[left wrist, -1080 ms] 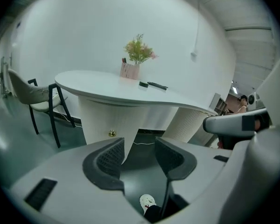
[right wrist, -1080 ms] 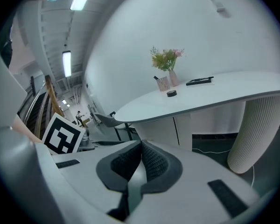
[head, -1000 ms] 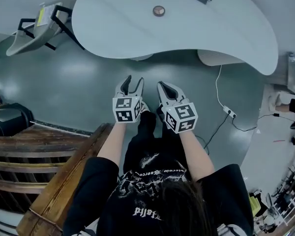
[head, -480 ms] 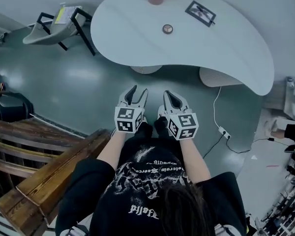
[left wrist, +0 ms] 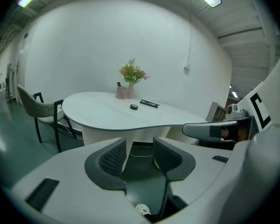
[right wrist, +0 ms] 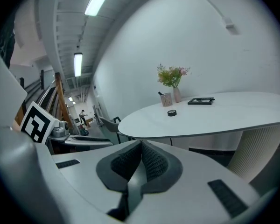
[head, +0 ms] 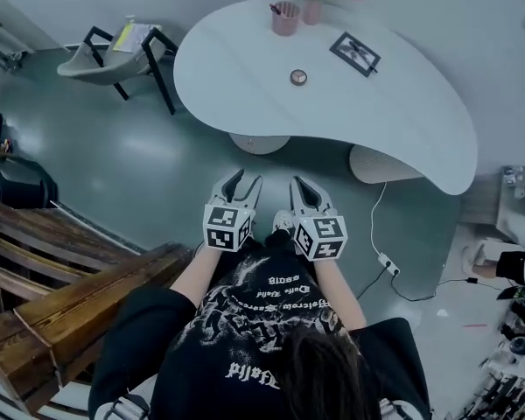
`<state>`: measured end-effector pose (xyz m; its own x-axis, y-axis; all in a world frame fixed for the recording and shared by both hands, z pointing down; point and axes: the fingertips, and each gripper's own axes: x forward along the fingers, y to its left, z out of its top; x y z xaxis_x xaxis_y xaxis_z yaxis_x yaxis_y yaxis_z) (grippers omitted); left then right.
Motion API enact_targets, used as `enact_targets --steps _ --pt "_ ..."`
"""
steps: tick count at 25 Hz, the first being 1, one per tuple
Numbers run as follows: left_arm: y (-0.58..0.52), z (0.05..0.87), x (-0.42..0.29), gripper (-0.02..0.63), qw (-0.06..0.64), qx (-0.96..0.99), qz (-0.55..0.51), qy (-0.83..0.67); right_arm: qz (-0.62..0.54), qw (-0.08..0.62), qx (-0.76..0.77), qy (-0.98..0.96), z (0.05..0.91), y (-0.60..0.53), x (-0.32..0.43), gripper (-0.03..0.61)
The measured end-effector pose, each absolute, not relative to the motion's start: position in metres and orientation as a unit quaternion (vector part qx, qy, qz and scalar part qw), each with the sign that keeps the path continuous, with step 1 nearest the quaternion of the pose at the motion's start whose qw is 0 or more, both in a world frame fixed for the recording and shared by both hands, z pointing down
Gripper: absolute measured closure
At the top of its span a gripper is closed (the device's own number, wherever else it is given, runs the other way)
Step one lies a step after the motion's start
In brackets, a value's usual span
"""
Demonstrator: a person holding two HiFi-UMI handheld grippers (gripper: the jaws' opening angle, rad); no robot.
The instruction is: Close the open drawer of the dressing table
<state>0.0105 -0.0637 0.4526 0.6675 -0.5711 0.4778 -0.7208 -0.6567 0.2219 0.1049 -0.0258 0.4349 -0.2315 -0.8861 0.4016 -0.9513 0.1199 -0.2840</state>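
White kidney-shaped table (head: 394,103) ahead; left tongs (head: 246,179) apart, closing, empty; right tongs (head: 299,185) pressed together, empty

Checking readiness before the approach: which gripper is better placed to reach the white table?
Left, barely. Both grippers hang side by side over the floor, short of the table. The left gripper points squarely at the table, empty jaws closing; the right gripper is shut. No drawer shows.

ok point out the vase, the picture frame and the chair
vase (head: 312,11), head view, on its pink body
picture frame (head: 356,53), head view, on its middle
chair (head: 96,66), head view, on its grey seat
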Motion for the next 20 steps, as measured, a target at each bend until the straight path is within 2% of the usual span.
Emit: enact_targets --steps 12,14,16,20 --pt "-0.073 0.423 0.009 0.442 0.186 0.880 0.149 -0.410 0.224 0.063 0.606 -0.761 0.422 -0.029 0.113 0.552" --pt "-0.075 0.421 0.007 0.485 0.181 0.877 0.146 -0.421 0.221 0.062 0.607 -0.761 0.420 -0.029 0.116 0.552" --pt "-0.076 0.419 0.004 0.556 0.174 0.872 0.144 -0.433 0.219 0.062 0.608 -0.761 0.419 -0.029 0.118 0.552" --pt "-0.076 0.419 0.005 0.580 0.173 0.869 0.139 -0.443 0.212 0.065 0.603 -0.766 0.420 -0.028 0.122 0.552"
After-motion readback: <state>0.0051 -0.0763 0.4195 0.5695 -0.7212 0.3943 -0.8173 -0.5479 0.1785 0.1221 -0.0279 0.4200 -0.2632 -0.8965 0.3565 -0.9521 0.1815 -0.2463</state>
